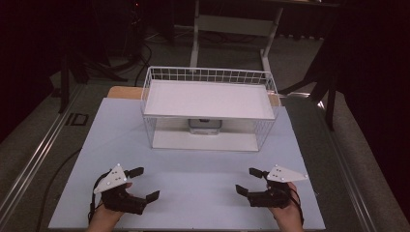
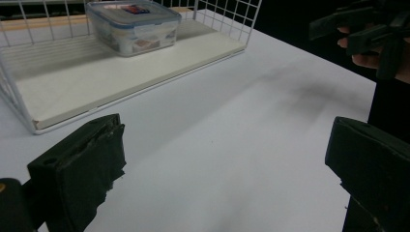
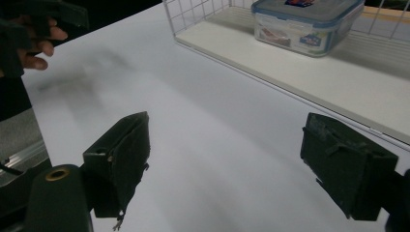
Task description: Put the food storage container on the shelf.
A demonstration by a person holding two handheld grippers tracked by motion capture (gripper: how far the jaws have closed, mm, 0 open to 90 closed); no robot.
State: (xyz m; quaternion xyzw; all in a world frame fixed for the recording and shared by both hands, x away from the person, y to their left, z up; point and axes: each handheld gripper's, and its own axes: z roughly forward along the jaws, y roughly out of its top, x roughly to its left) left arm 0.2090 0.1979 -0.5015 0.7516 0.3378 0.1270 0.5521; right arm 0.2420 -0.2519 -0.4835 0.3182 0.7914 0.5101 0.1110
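Container, one clear lidded box, sits at the back of the lower shelf of one white wire rack near the tabletop's far edge in the high view, while the left gripper and right gripper hover near the front edge, jaws spread and empty. From the left gripper view, the container calls for a low, level reach under the upper shelf. In the right gripper view the container sits well apart from the jaws, so two grippers should take opposite sides.

White wire rack, clear plastic container, matt table

Left tongs, right tongs — both gaping, facing inward.
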